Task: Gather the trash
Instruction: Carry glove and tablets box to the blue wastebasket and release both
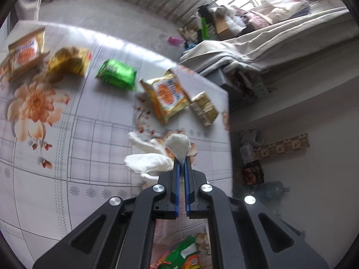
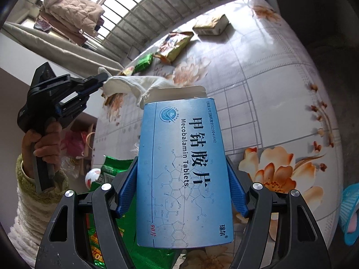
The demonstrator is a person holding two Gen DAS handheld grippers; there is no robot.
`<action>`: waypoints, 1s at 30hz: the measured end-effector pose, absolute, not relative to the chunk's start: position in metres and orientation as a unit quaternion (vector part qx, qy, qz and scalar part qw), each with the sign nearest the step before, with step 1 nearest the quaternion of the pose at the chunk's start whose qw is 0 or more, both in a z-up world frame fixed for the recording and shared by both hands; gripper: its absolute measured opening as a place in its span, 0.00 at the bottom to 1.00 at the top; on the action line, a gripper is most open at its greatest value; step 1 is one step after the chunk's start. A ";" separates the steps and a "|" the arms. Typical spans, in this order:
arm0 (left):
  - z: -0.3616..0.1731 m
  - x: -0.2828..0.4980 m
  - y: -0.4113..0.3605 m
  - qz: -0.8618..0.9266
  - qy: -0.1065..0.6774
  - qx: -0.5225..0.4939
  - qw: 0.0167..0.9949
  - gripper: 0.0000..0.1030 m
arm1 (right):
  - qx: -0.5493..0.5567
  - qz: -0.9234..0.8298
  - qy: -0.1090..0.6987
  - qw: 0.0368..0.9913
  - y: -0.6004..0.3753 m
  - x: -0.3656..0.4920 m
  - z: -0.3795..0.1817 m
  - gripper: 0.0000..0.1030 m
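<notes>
item: trash collection, part done, judged from what lies about.

held now:
- left gripper (image 1: 181, 162), jaws clenched on a white tissue (image 1: 178, 145); the wad is pinched at the tips and a longer trail of it hangs back toward the table (image 1: 67, 134). lifted clear of the cloth, as the right wrist view shows.
- right gripper (image 2: 181, 186), jaws grasping a blue medicine box (image 2: 181, 168) by its two long sides, top flap open, box upright between the pads.

left on the table:
- two orange-and-gold snack packets (image 1: 167, 95), (image 1: 25, 52).
- a crumpled gold wrapper (image 1: 69, 61).
- a green packet (image 1: 116, 74).
- a small tan carton (image 1: 204, 108) near the table's far corner.
- more white tissue (image 1: 148, 162) just beside the left jaws.

no bin is clearly seen; a green printed bag (image 2: 125, 224) sits below the right gripper and may be the place for trash, which i cannot confirm. judgement: most pieces remain, and both held items are yet to be dropped.

view notes:
- left wrist only: the full spread of packets, a bed (image 1: 280, 42) beyond the table, tissue end-on.
- right wrist only: the left gripper from the side, a hand (image 2: 44, 139) in a pale fleece sleeve (image 2: 33, 204) on its handle, the box label, a light blue basket (image 2: 350, 215) at the edge.
</notes>
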State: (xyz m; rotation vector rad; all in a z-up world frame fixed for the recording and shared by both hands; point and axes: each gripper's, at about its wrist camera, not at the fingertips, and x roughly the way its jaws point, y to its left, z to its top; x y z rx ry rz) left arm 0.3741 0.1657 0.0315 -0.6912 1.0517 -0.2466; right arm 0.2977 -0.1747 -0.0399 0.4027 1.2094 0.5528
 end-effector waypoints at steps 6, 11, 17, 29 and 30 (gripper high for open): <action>0.059 0.365 0.158 -0.131 0.460 -0.326 0.815 0.03 | 0.196 0.252 0.541 0.778 -0.187 0.293 -0.026 0.65; 0.077 0.357 0.154 -0.142 0.444 -0.332 0.820 0.03 | 0.202 0.251 0.531 0.784 -0.193 0.290 -0.013 0.65; 0.100 0.343 0.150 -0.153 0.421 -0.339 0.827 0.02 | 0.209 0.248 0.518 0.791 -0.203 0.281 -0.001 0.65; 0.139 0.306 0.122 -0.200 0.394 -0.347 0.827 0.02 | 0.240 0.239 0.485 0.806 -0.247 0.247 0.020 0.65; 0.140 0.302 0.114 -0.208 0.395 -0.347 0.825 0.02 | 0.243 0.235 0.482 0.808 -0.255 0.241 0.022 0.65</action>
